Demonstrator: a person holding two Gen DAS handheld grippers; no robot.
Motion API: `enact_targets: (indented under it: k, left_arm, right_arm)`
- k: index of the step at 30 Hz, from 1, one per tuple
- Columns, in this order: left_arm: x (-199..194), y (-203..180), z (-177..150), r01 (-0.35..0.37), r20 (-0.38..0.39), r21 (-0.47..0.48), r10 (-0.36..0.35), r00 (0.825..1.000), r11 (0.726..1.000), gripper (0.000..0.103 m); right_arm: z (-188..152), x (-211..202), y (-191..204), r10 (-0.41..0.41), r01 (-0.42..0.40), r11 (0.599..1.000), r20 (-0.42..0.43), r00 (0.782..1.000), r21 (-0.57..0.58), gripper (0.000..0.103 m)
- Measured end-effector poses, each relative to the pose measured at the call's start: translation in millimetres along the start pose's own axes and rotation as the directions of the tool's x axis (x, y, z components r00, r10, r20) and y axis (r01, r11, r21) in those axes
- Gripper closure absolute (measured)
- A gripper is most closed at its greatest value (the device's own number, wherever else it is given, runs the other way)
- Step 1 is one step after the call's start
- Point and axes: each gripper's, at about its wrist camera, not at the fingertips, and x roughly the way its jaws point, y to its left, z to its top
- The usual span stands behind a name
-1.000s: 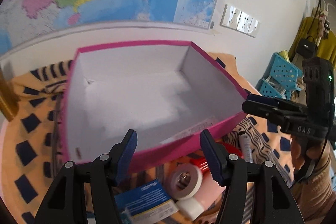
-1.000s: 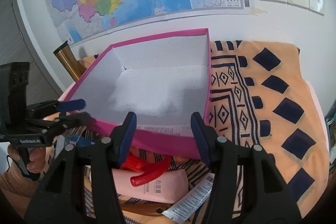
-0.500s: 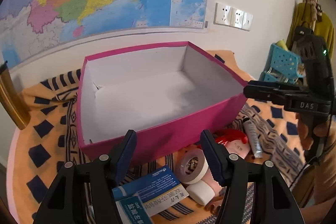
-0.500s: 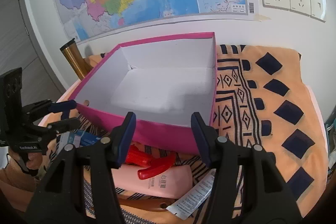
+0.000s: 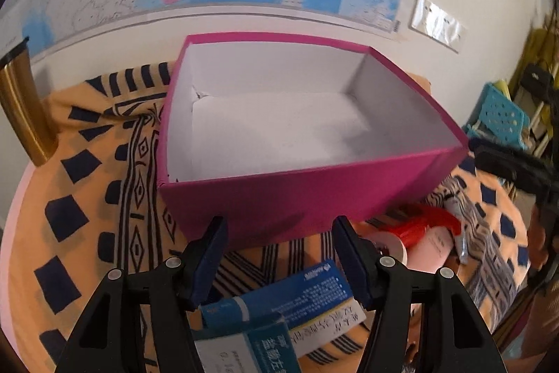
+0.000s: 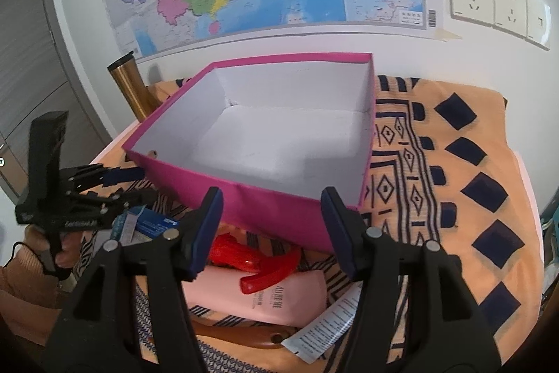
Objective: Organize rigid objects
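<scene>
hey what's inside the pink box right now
Nothing shows inside the pink box: both views see bare white floor and walls. Only the strip just behind its near wall is hidden. The items lie outside on the cloth.

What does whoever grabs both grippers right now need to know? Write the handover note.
Left gripper: open, holding nothing, above the blue medicine boxes.
Right gripper: open, holding nothing, above the pink spray bottle with the red trigger.
Pink box: on the patterned cloth, open at the top, nothing visible inside.
In front of the box on the cloth: the medicine boxes, a tape roll, the spray bottle, a white tube and a brown wooden item.
Done: nothing is in the box.
Left: pick up each item and place it in the box.
</scene>
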Motion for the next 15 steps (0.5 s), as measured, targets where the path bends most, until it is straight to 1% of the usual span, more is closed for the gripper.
enact_targets:
  k: [3,6,10,13,15]
  left_arm:
    - [2,5,2,0.002,-0.004,-0.022,-0.002,1.0,1.0,0.041]
    - [2,2,-2,0.004,-0.01,-0.015,-0.005,1.0,1.0,0.041]
    - [-9,-11,-11,0.049,0.002,0.017,-0.049,0.999,0.999,0.041]
    - [-18,-31,-16,0.116,0.007,0.065,-0.116,0.993,0.991,0.04]
    - [-20,-43,-18,0.144,0.002,0.097,-0.144,0.99,0.985,0.039]
  right_arm:
    - [0,2,5,0.012,-0.012,1.0,-0.008,1.0,-0.01,0.043]
    - [-2,3,6,0.014,-0.014,1.0,-0.013,1.0,-0.006,0.043]
    - [-10,-8,4,0.043,-0.043,0.999,0.004,0.999,0.021,0.043]
    - [-19,-17,0,0.071,-0.071,0.996,0.005,0.997,0.047,0.043]
    - [-26,-19,-3,0.081,-0.08,0.995,-0.011,0.997,0.067,0.043]
